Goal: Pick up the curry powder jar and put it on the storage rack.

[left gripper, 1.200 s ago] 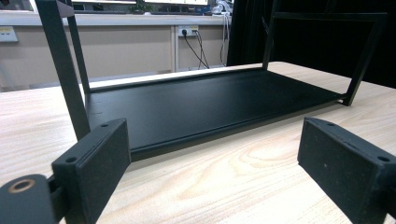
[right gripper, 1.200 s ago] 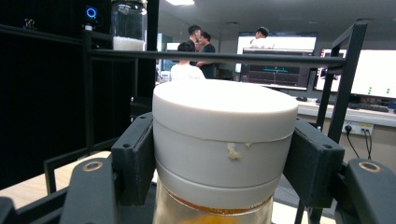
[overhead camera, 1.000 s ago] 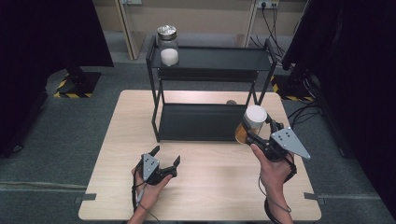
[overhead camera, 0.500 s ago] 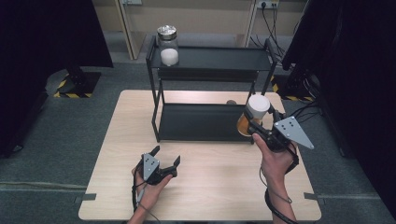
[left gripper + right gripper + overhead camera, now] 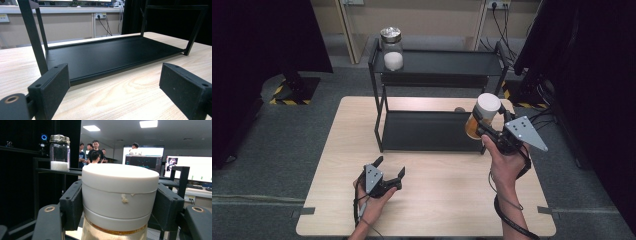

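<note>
My right gripper (image 5: 482, 121) is shut on a white-lidded jar (image 5: 482, 114) with amber contents, held in the air at the right end of a black two-tier rack (image 5: 437, 64). In the right gripper view the jaws clamp the white-lidded jar (image 5: 120, 195) just under its lid. A glass jar with a metal lid (image 5: 392, 48), part full of white powder, stands on the rack's top shelf at the left; the same glass jar (image 5: 59, 152) rises at the left of the right gripper view. My left gripper (image 5: 388, 168) rests open on the table, its pads (image 5: 51, 87) facing the rack's lower shelf (image 5: 112, 53).
The rack stands at the back of a light wooden table (image 5: 337, 150). A small brown object (image 5: 459, 109) lies behind the rack's lower shelf. Dark curtains flank the table, and cables trail on the floor at the back right. People and screens (image 5: 187, 167) show far off in the right gripper view.
My right gripper has lifted the white-lidded jar up and away from the table, toward the level of the rack's top shelf. The left gripper has stayed put.
</note>
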